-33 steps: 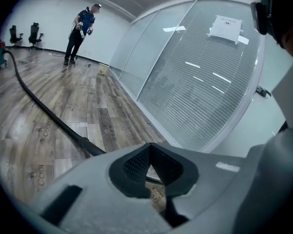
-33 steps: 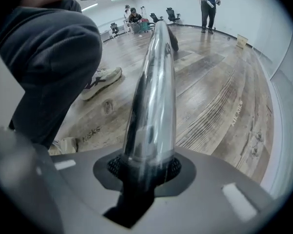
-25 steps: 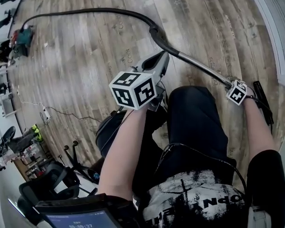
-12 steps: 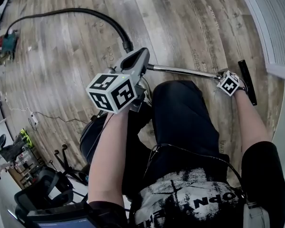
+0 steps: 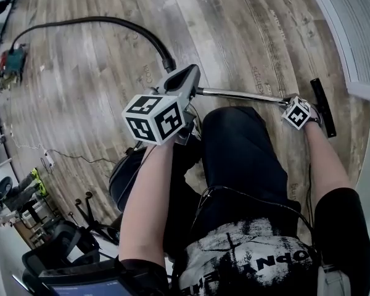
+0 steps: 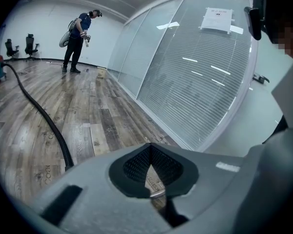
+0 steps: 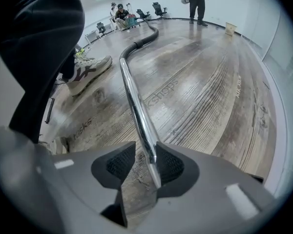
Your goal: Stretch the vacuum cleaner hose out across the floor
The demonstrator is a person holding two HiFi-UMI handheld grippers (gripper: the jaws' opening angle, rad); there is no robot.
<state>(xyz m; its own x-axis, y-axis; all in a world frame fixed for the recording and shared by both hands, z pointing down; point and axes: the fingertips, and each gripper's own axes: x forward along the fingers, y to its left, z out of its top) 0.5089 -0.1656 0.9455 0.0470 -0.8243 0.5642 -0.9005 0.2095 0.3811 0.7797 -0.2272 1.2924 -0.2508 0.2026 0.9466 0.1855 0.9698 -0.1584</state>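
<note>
Head view is showing the hose (image 5: 111,20) already lying well out over the floor but bowing in a wide curve, so I judge some slack is remaining to be pulled straight. Its long axis is running from just beyond the left gripper's (image 6: 150,157) pressed-together, seemingly empty fingers away toward the far vacuum cleaner (image 5: 12,57), while the metal wand (image 7: 136,106) is passing between the right gripper's (image 7: 144,162) spread fingers, leaning on one pad only, as they have just been closing
</note>
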